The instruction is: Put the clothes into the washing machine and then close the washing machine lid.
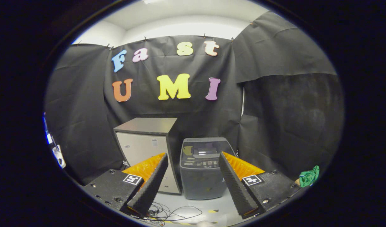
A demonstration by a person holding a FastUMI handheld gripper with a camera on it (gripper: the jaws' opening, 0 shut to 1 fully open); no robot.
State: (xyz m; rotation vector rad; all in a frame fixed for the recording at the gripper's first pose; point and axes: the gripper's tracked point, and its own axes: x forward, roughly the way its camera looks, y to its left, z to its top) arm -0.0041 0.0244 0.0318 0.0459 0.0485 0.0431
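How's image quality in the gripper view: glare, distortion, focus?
Gripper view: fisheye bends the cabinet and booth wall; bright ceiling strip overexposed; small glare on the washing machine lid; open tongs and machine sharp; green cloth dim beyond the right finger.

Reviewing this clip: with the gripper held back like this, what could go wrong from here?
1. The open gripper holds nothing and faces the washing machine; the green cloth lies off beside the right finger, so it may be missed.
2. The washer's lid looks closed, so loading could be blocked.
3. Loose cables on the floor ahead could snag.
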